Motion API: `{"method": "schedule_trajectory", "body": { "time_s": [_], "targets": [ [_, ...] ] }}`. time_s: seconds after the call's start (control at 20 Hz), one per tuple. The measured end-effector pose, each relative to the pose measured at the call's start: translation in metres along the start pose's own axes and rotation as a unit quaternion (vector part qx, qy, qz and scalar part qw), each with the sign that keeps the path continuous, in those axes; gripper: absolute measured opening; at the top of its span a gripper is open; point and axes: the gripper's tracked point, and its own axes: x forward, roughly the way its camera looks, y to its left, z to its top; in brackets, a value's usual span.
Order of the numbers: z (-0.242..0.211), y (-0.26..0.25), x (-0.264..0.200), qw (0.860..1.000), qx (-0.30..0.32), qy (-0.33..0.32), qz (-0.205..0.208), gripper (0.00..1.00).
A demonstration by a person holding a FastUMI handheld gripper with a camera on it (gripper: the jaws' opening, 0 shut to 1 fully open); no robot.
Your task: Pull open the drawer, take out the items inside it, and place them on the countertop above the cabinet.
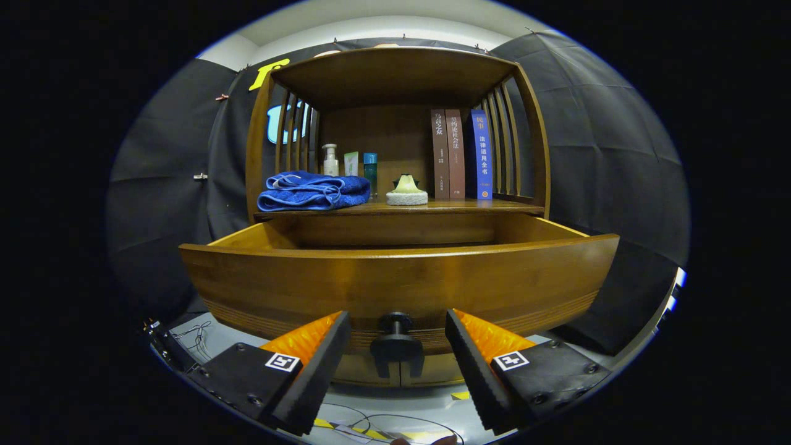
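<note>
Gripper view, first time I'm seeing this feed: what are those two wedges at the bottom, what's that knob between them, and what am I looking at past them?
The camera rides on a hand-held gripper and looks forward along its two fingers; those are the wedges. They stand open, holding nothing. The dark knob between them is the handle of a wooden drawer, which is already pulled out toward you. From this low angle its inside is hidden, so its contents cannot be told. Above it is the countertop of the cabinet, under a slatted roof. On it lie a folded blue towel, a pump bottle and a teal bottle behind it, a small pale sponge-like piece, and three upright books.
</note>
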Motion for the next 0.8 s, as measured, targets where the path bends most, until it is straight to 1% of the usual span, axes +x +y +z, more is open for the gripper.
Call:
{"method": "schedule_trajectory", "body": {
  "time_s": [0.05,0.2,0.35,0.45,0.55,0.6,0.8],
  "targets": [
    [-0.004,0.003,-0.001,1.000,0.003,-0.002,0.000,0.98],
    [0.000,0.006,-0.001,1.000,-0.014,-0.024,-0.003,0.99],
    [0.002,0.004,0.008,1.000,-0.013,-0.028,-0.001,0.99],
    [0.005,0.005,0.018,1.000,-0.014,-0.026,-0.002,0.99],
    [0.014,0.006,0.033,0.999,-0.019,-0.039,-0.003,0.99],
    [0.013,0.007,0.040,0.999,-0.022,-0.029,-0.005,1.00],
    [0.018,0.008,0.069,0.999,-0.031,-0.033,-0.010,1.00]
  ]
}}
